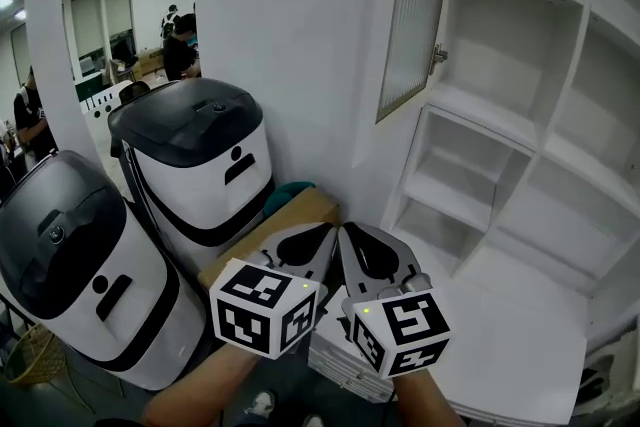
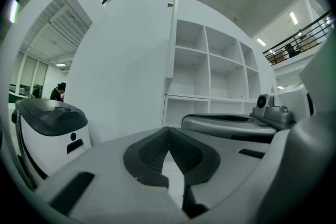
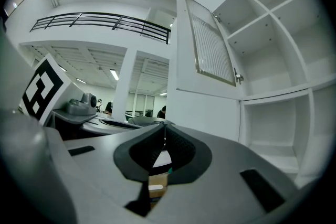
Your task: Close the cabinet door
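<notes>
A tall white cabinet [image 1: 520, 115] with bare shelves fills the right of the head view. Its upper door [image 1: 415, 15], a white frame around ribbed glass with a small knob [image 1: 437, 56], stands swung out to the left. My left gripper [image 1: 325, 233] and right gripper [image 1: 348, 233] sit side by side low in that view, below the door, both shut and holding nothing. The left gripper view has the door [image 2: 173, 34] edge-on above my left gripper [image 2: 168, 129]. In the right gripper view the door [image 3: 207, 50] hangs up and to the right of my right gripper [image 3: 164, 126].
Two white and black domed machines [image 1: 200, 165] [image 1: 85, 265] stand at the left, against a white wall. A cardboard box [image 1: 290, 215] lies behind the grippers, and a stack of white sheets [image 1: 340, 360] beneath them. People [image 1: 180, 40] stand far back.
</notes>
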